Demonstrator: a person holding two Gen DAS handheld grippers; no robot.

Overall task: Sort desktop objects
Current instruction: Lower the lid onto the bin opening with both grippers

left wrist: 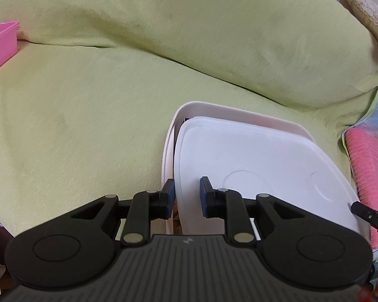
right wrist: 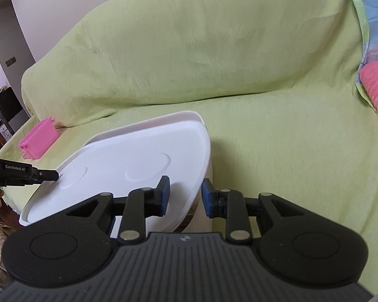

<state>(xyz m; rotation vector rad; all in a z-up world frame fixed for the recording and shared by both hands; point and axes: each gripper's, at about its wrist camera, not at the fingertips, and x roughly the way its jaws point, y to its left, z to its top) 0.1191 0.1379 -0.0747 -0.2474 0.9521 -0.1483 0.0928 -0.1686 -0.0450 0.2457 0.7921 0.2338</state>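
Both grippers are straddling opposite edges of the white lid (right wrist: 118, 176), which is lying tilted on the white bin (left wrist: 167, 156). The left gripper (left wrist: 187, 196) and the right gripper (right wrist: 182, 196) are each spread, pads either side of the lid rim (contact unclear). The bin is sitting on the green sofa cover (right wrist: 277, 138), mid-seat. Farther off, a pink box (right wrist: 37, 138) is resting by the backrest.
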